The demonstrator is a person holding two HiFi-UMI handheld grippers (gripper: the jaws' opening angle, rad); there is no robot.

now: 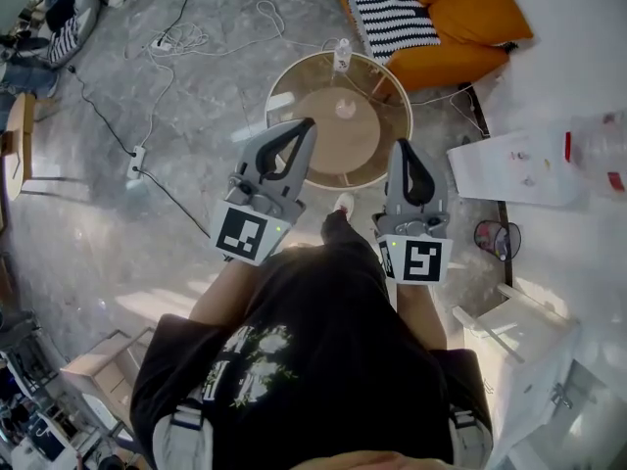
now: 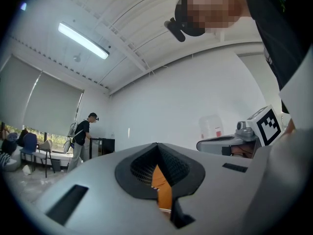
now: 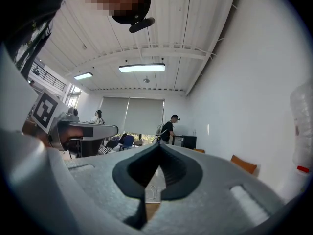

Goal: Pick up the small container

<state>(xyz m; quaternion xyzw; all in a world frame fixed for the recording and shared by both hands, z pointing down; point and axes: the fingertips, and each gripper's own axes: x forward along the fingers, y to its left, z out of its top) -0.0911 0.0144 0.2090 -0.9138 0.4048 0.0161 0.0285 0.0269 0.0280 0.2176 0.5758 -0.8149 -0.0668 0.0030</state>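
I hold both tools level in front of me. The left gripper (image 1: 308, 122) has its jaws pressed tip to tip with nothing in them, and the right gripper (image 1: 402, 146) is the same, pinched together and empty in its own view. Just ahead of and below both tips is the round table (image 1: 275, 91), with a glassy top over a wooden shelf. The small container (image 1: 342, 55), pale and capped, stands at the table's far rim, well beyond the jaws and roughly between the two tools. A second small pale thing (image 1: 345, 109) sits nearer the centre; I cannot tell what it is. My worry is reaching in with closed jaws. The tips would nudge the container instead of straddling it, and it stands so close to the edge that a push could send it off toward the orange sofa (image 1: 460, 8) beyond. The smooth top probably offers little to stop a slide. Outward of the left gripper, cables (image 1: 186, 37) trail over the grey marbled floor (image 1: 88, 233). Outward of the right stands a white table (image 1: 519, 164).
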